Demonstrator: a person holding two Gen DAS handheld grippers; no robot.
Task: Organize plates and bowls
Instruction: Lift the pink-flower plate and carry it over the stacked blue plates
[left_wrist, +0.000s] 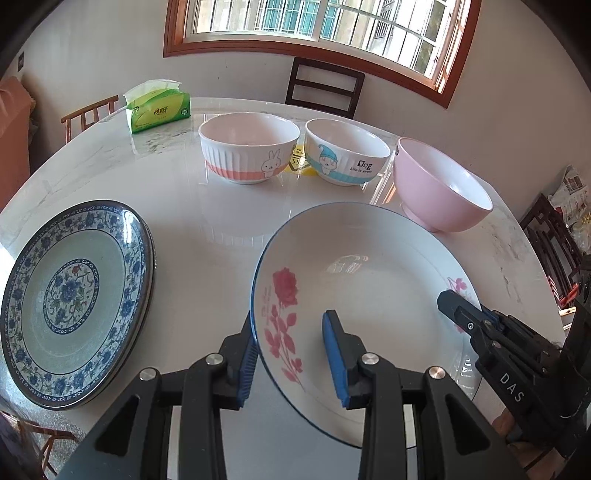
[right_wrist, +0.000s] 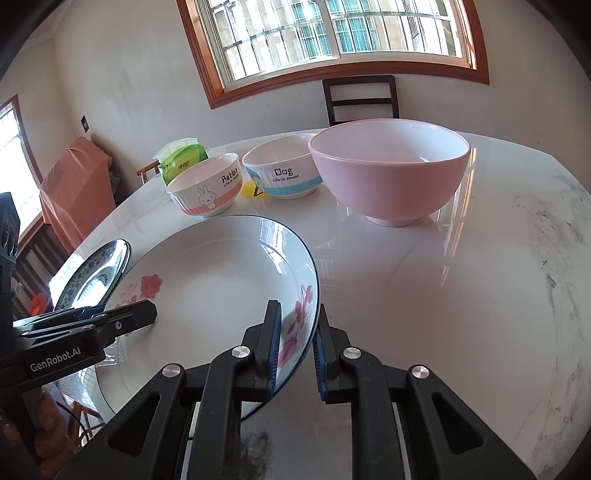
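— Where the marble table (left_wrist: 192, 236) is crowded, what writing can be read?

— "Dog, Life is sweet" is printed on the blue-banded bowl (right_wrist: 282, 177); "Rabbit" is lettered on the orange-banded bowl (right_wrist: 207, 188). "DAS" and "GenRobot.AI" are marked on the tongs' bodies. The tissue pack (left_wrist: 159, 107) at eleven o'clock cannot be read.

— And the rose plate (left_wrist: 369, 295)?

— Its rim is straddled on two sides: at eight o'clock by the left gripper (left_wrist: 291, 350), jaws wide, and at four o'clock by the right gripper (right_wrist: 297, 347), jaws narrow; contact cannot be told. The pink bowl (right_wrist: 388, 173) stands at one o'clock, the blue-patterned plate (left_wrist: 74, 302) at nine.
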